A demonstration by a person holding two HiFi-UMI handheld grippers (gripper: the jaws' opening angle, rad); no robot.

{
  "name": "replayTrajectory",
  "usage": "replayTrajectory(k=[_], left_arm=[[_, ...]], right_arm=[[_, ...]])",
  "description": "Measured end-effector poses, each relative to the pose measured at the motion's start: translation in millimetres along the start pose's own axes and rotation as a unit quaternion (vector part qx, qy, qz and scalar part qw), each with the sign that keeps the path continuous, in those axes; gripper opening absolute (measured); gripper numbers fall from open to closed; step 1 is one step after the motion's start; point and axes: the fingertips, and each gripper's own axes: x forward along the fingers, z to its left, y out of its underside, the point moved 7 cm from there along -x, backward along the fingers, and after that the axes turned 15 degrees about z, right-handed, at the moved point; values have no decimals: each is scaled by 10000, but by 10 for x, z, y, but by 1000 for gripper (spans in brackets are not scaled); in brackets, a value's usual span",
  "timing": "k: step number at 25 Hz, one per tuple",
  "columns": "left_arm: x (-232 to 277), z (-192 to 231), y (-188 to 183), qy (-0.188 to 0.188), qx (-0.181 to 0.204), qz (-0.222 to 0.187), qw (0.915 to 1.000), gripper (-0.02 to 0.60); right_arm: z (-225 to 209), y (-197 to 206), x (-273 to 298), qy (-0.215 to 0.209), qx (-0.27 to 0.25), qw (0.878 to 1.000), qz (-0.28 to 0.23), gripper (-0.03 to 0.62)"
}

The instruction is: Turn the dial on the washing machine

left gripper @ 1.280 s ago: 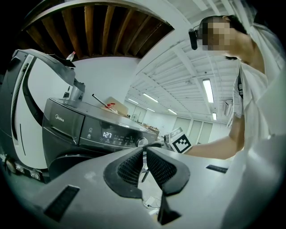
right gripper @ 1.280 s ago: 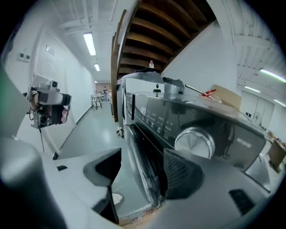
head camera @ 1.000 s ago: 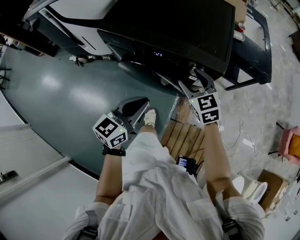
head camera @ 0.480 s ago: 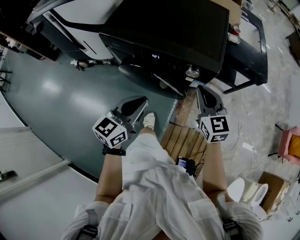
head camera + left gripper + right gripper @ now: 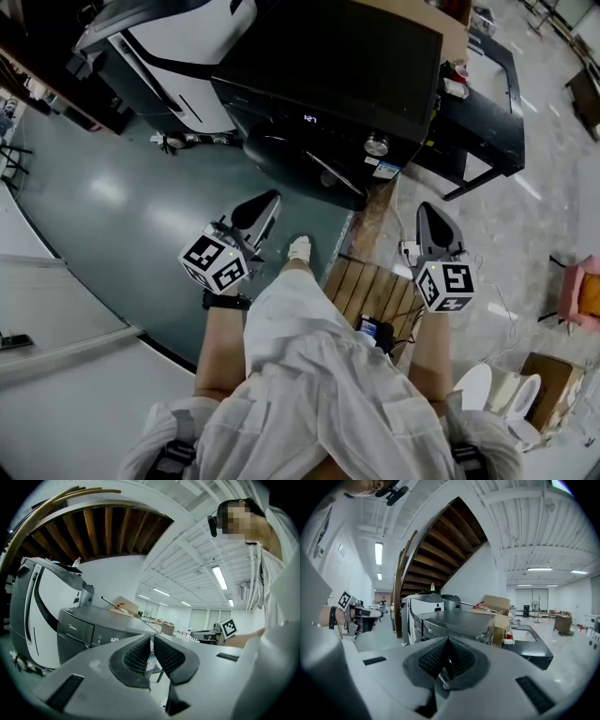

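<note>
The dark washing machine (image 5: 356,66) stands ahead of me in the head view, its lit display (image 5: 309,119) on the front panel. The silver dial (image 5: 376,144) is uncovered at the panel's right end. My right gripper (image 5: 433,217) hangs below and to the right of the dial, well apart from it, shut with nothing in it. My left gripper (image 5: 264,204) points at the machine's lower front from the left, its pads (image 5: 137,654) closed to a thin slit on nothing. The left gripper view shows the machine (image 5: 84,630) past the left gripper (image 5: 152,637). In the right gripper view the machine (image 5: 454,618) lies beyond the right gripper (image 5: 449,640).
A white and black appliance (image 5: 178,47) stands left of the machine. A black low bench (image 5: 487,122) with a red cup (image 5: 457,73) is to its right. A wooden pallet (image 5: 370,281) lies by my feet. White containers (image 5: 497,384) and a cardboard box (image 5: 553,366) sit at lower right.
My right gripper has drawn back from the dial, down and to the right, leaving the dial uncovered. The left gripper has hardly moved.
</note>
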Motion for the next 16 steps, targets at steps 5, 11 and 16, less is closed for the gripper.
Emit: replayTrajectory(k=[5, 11, 16], left_arm=[[-109, -175, -33, -17, 79, -39, 10000, 15], [-96, -383, -13, 98, 187, 8, 9998, 15], [-87, -492, 34, 134, 203, 56, 9997, 15]], right_arm=[[-41, 80, -308, 123, 44, 9999, -42, 0], [-82, 204, -512, 180, 99, 9998, -38, 0], [-124, 302, -607, 184, 141, 9997, 0, 0]])
